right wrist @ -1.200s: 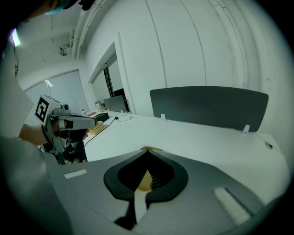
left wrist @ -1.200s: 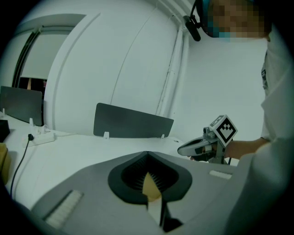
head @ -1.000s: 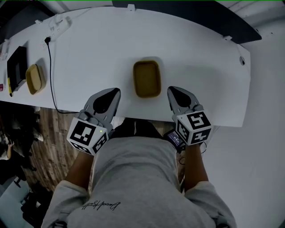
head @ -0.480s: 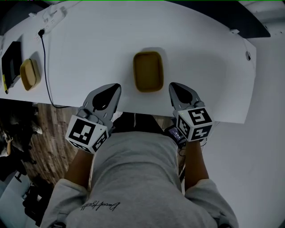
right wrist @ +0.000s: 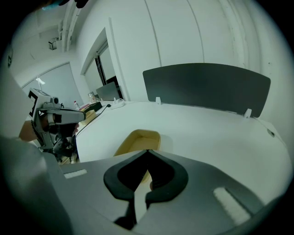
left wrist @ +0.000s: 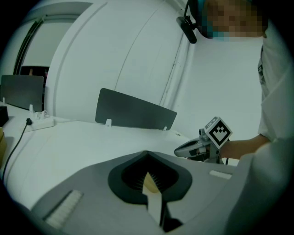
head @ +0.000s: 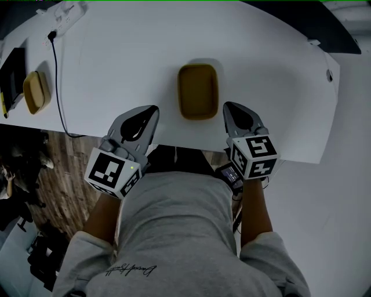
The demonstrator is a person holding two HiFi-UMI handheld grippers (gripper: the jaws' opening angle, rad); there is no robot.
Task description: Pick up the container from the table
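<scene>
A yellow, rounded rectangular container [head: 197, 91] lies open on the white table [head: 116, 52], close to its near edge. My left gripper [head: 153, 109] hovers at the near edge, just left of the container's near end. It is shut with nothing in it. My right gripper [head: 226, 106] sits just right of the container's near end, also shut and empty. In the right gripper view the container [right wrist: 139, 139] lies right past my closed jaw tips [right wrist: 148, 151]. In the left gripper view only a sliver of the container [left wrist: 149, 184] shows through the jaw opening.
A second small yellow container [head: 33, 91] and a black object [head: 10, 71] sit at the table's far left. A black cable [head: 58, 81] runs from a power strip [head: 62, 10]. A dark divider panel [right wrist: 206, 87] stands along the far edge. Wooden floor [head: 52, 174] lies below left.
The head view has drifted slightly, so the table and container sit a little differently in the frame. Both grippers stay shut beside the container's near end.
</scene>
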